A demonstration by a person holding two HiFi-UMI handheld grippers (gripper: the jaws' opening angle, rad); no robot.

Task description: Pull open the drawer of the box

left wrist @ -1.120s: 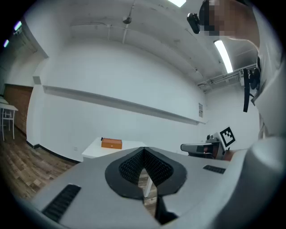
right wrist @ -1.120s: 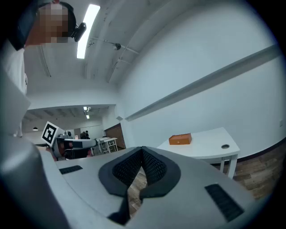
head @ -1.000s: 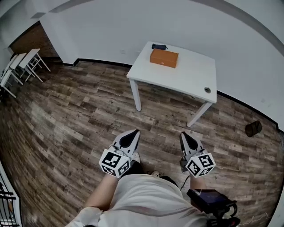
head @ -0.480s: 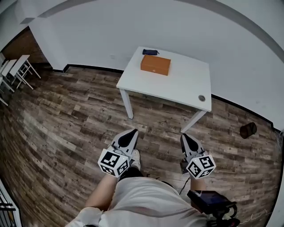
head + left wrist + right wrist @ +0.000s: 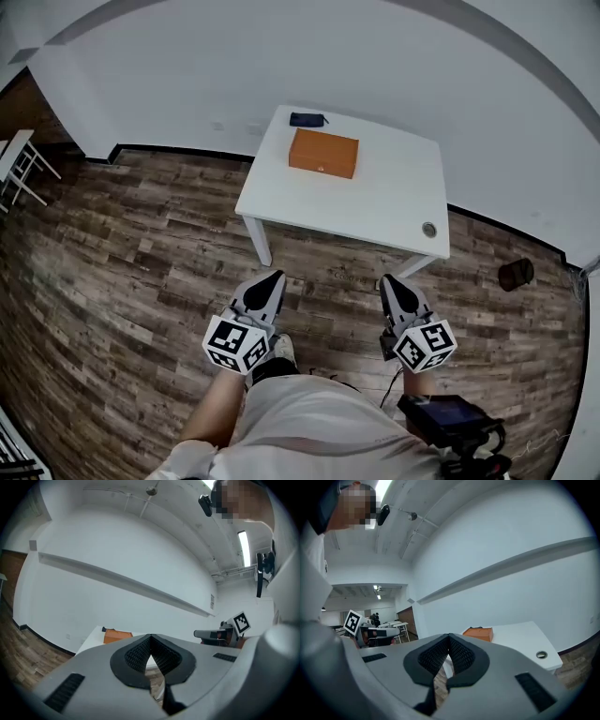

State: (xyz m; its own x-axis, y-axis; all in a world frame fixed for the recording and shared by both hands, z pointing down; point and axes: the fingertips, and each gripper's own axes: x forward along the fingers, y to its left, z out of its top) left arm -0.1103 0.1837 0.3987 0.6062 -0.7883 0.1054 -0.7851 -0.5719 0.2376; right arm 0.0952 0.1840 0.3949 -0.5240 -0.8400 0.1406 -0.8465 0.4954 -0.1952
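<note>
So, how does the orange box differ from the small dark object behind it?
The orange box is much larger and bright; the dark object is small and flat. The orange box lies further in on the white table; the dark object sits at its far edge, by the wall. Both rest on that table.

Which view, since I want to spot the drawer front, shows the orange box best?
The head view: the orange box lies whole and unobstructed on the white table, top and near face showing. The left gripper view catches only a small orange sliver above the jaws; the right gripper view shows it small and far.
</note>
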